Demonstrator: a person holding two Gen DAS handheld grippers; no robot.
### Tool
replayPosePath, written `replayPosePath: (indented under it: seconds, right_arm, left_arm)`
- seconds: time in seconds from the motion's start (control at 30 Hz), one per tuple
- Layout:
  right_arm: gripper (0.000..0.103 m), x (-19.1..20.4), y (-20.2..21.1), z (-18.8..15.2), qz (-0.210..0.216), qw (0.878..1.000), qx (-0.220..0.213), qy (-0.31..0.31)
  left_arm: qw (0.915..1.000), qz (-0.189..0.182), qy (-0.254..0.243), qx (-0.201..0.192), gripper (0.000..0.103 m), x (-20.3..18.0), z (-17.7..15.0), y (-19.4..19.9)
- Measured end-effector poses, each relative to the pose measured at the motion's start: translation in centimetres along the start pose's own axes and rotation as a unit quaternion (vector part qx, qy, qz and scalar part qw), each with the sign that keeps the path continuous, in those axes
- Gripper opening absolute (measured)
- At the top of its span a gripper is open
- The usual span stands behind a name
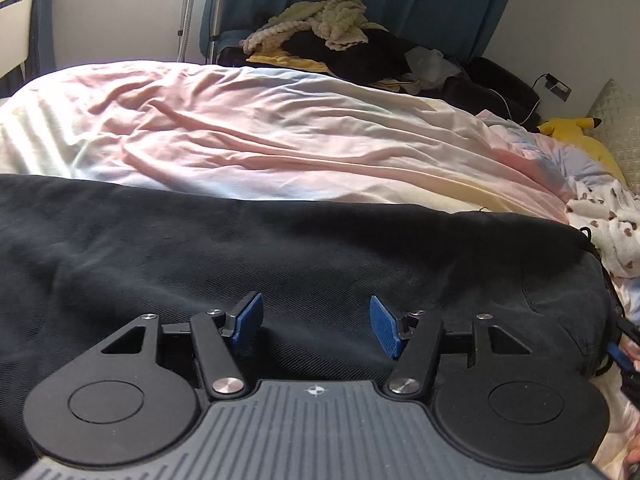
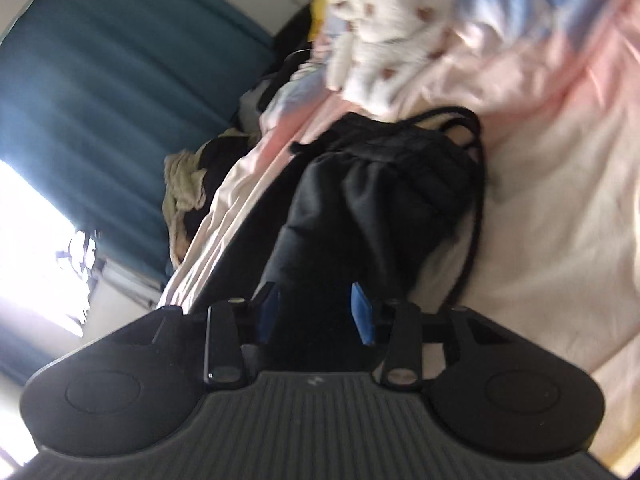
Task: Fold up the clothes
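black trousers [image 1: 280, 248] flat beneath empty, wide-spread left gripper [image 1: 316, 324]; rolled right gripper [image 2: 316, 312], fingers [image 2: 362, 312] parted around bunched fabric

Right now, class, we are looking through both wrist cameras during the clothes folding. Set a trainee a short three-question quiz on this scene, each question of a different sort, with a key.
1. True or false: the left gripper has its blue pads closed on the black garment.
2. Which lies beside the black garment's drawstring end? A) a white fleece with brown spots B) a red towel C) a striped sock
3. Fill the gap: the garment lies on a pale ____ bed sheet.

Key
1. False: the pads stand apart above the cloth.
2. A, the white fleece.
3. Pink.
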State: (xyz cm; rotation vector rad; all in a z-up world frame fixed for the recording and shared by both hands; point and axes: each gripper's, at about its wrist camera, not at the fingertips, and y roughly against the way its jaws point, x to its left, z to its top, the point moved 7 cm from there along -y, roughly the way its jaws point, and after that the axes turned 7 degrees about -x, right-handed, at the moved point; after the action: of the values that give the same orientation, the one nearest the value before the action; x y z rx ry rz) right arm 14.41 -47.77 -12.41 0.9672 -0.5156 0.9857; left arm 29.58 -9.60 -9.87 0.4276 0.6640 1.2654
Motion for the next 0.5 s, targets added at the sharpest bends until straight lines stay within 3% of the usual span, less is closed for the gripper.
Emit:
replayPosePath:
  seconds: [0.13,0.2,0.33,0.4,0.43,0.5]
  right_arm:
    - [0.045,-2.8,-1.2,-0.2,-0.001,0.998,-0.005,-0.067]
    - [0.056,-3.0,-1.9,-0.1,0.009,0.996,-0.010,-0.084]
    - [0.064,-3.0,-2.0,-0.1,0.008,0.995,-0.031,-0.098]
    - [0.079,-3.2,-1.2,0.1,0.004,0.992,-0.047,-0.121]
    - [0.093,-3.2,-0.8,0.2,0.003,0.990,-0.055,-0.132]
    - [0.093,-3.4,0.1,0.4,-0.001,0.985,-0.071,-0.154]
  left_arm:
    - [1.0000,0.002,0.001,0.009,0.064,-2.1,0.4,-4.6]
    - [0.9999,0.011,-0.008,0.007,0.064,-2.8,0.6,-6.4]
    - [0.9992,0.030,-0.025,0.010,0.064,-2.9,1.0,-9.9]
    - [0.9987,0.035,-0.037,0.012,0.064,-3.0,1.5,-11.1]
    - [0.9983,0.036,-0.045,0.008,0.065,-3.0,1.6,-11.6]
    - [0.9974,0.038,-0.062,0.002,0.069,-3.0,1.7,-12.5]
